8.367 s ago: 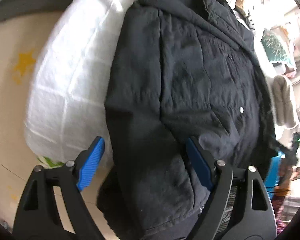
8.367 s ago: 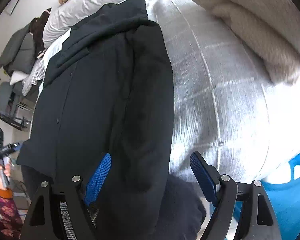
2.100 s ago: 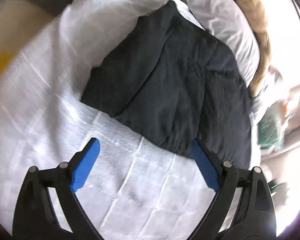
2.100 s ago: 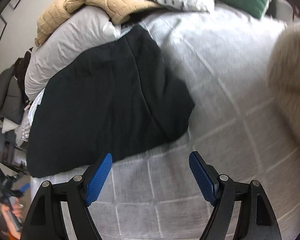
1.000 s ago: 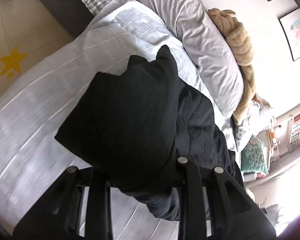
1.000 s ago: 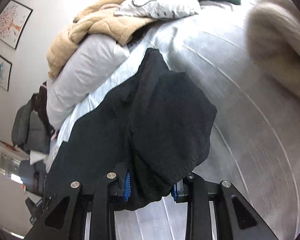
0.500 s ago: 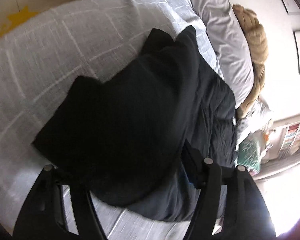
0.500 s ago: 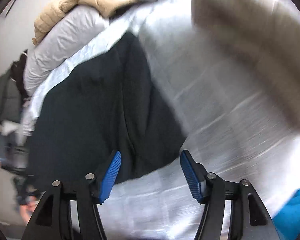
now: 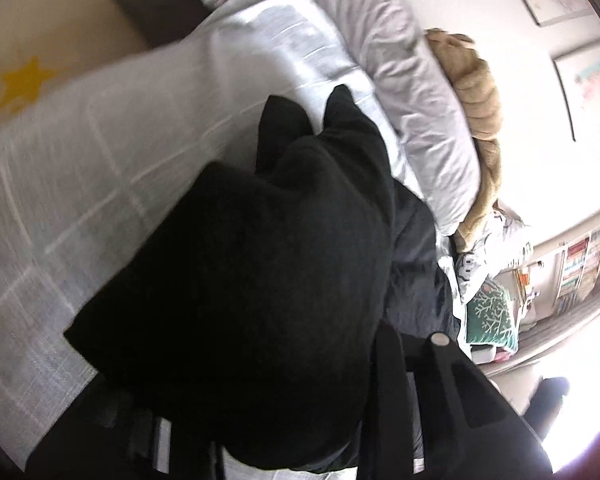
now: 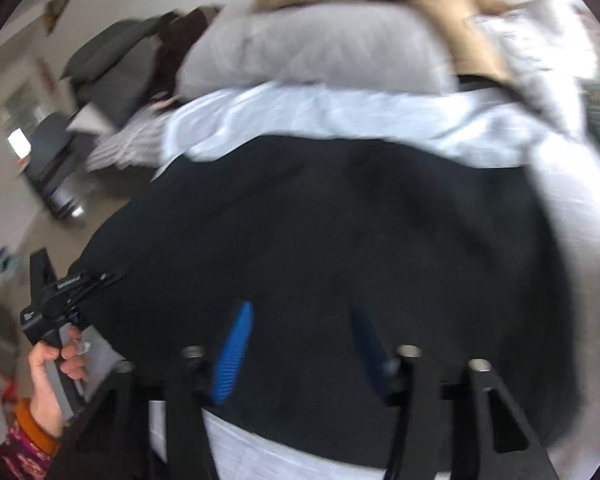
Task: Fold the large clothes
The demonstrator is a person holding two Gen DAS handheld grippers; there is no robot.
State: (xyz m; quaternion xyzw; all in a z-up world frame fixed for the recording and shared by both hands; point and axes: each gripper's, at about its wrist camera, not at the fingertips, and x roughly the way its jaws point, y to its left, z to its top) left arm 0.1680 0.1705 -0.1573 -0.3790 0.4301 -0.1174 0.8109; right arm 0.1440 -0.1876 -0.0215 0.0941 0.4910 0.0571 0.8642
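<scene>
A black jacket (image 9: 260, 280) lies folded on the white quilted bed (image 9: 100, 160). In the left wrist view a bunched fold of it rises over my left gripper (image 9: 260, 364) and hides the pads; the jaws are closing with that cloth between them. In the blurred right wrist view the jacket (image 10: 360, 220) spreads flat across the bed. My right gripper (image 10: 300, 344) hovers over its near edge, its blue pads (image 10: 234, 352) apart and closing, with no fold seen pinched between them. A hand (image 10: 52, 364) holds the left gripper at the jacket's left edge.
A grey pillow (image 9: 412, 112) and a tan blanket (image 9: 476, 92) lie along the head of the bed. A green cushion (image 9: 492, 320) sits at the far corner. Bare floor with a yellow star (image 9: 20, 80) lies beyond the bed's left edge.
One second ago both grippers held jacket folds. The right gripper let go, swung sideways and rolled, and its pads have narrowed. The left jaws widened, then narrowed, and sank a little.
</scene>
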